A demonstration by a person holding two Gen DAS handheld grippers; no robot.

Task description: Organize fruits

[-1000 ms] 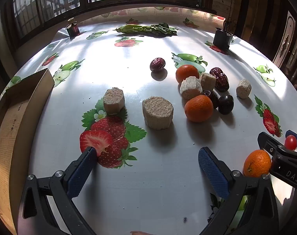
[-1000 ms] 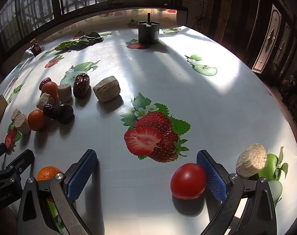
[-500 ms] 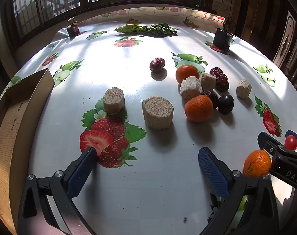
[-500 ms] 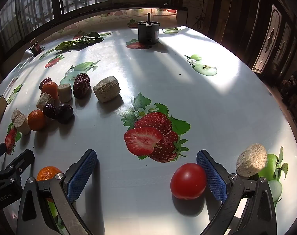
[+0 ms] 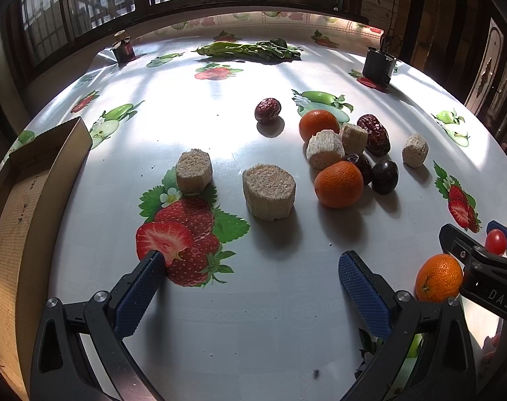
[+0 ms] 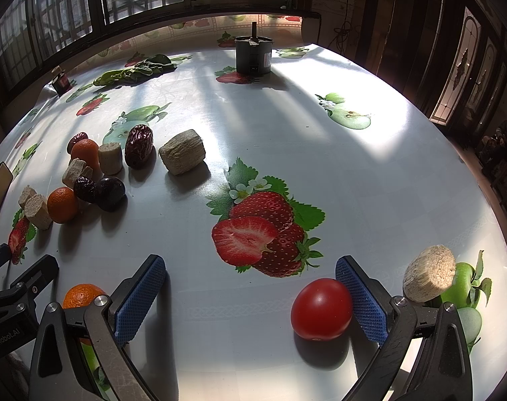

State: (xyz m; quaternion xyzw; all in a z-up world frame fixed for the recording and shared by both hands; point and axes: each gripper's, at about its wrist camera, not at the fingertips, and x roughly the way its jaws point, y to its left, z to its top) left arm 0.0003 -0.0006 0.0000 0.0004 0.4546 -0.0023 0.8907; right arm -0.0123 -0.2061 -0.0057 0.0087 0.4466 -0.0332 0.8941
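Note:
My left gripper (image 5: pixel 250 287) is open and empty above the printed tablecloth. Ahead of it lie two beige cut chunks (image 5: pixel 268 190), oranges (image 5: pixel 338 183), red dates (image 5: pixel 373 133) and a dark plum (image 5: pixel 384 176). Another orange (image 5: pixel 439 277) sits at its right, beside my right gripper. My right gripper (image 6: pixel 250 292) is open; a red tomato (image 6: pixel 321 308) rests on the table against the inside of its right finger (image 6: pixel 360 297). A beige chunk (image 6: pixel 429 277) lies just outside that finger. The fruit cluster (image 6: pixel 96 180) is to its left.
A cardboard box (image 5: pixel 26 200) stands at the table's left edge. Leafy greens (image 5: pixel 250 50), a small jar (image 5: pixel 123 48) and a dark motor-like can (image 6: pixel 253 55) sit at the far side. The table edge curves close on the right.

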